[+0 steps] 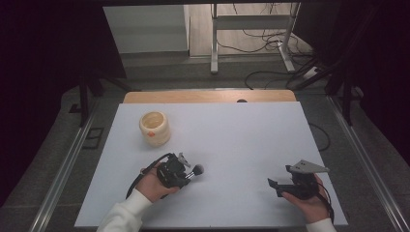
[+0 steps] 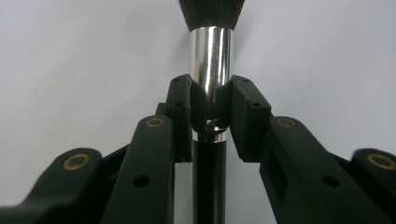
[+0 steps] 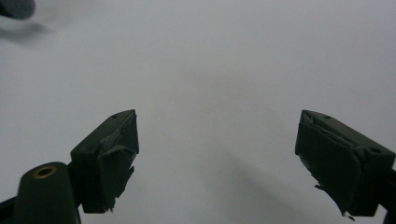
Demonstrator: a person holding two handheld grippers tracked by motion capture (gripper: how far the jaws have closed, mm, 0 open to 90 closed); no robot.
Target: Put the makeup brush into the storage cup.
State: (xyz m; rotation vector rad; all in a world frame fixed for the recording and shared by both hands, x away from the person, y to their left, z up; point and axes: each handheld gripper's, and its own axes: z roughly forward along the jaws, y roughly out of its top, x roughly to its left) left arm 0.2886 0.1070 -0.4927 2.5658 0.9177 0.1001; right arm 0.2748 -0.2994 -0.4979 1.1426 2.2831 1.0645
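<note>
1. Cream-coloured cup (image 1: 154,128), ribbed and open at the top, stands upright on the far left part of the white table (image 1: 241,140), well apart from both grippers and beyond the left one.

2. Left hand (image 1: 153,186), in a white sleeve (image 1: 123,215), enters from the bottom edge and holds the left gripper (image 1: 186,177) low over the near left part of the table, with its cable looping back toward the wrist.

3. Left gripper (image 2: 210,109), seen along its own jaws: both jaws are clamped on the brush (image 2: 211,60), the pads pressing the lower end of the shiny metal ferrule from either side. The black handle runs back between the jaws toward the camera; the dark bristles project past the jaw tips.

4. Brush (image 1: 195,170) in the high view: it lies along the gripper's axis, with the bristle head sticking out just beyond the jaw tips and pointing right, toward the table's middle.

5. Bare stretch of white table separates the brush head from the right gripper.

6. Right gripper (image 1: 276,187), held in the right hand (image 1: 312,200) near the table's front right edge, points left; a grey three-cornered plate sits on top of it.

7. Right gripper (image 3: 217,161), seen along its own jaws: the jaws stand wide apart with nothing between them, only white table beyond.
</note>
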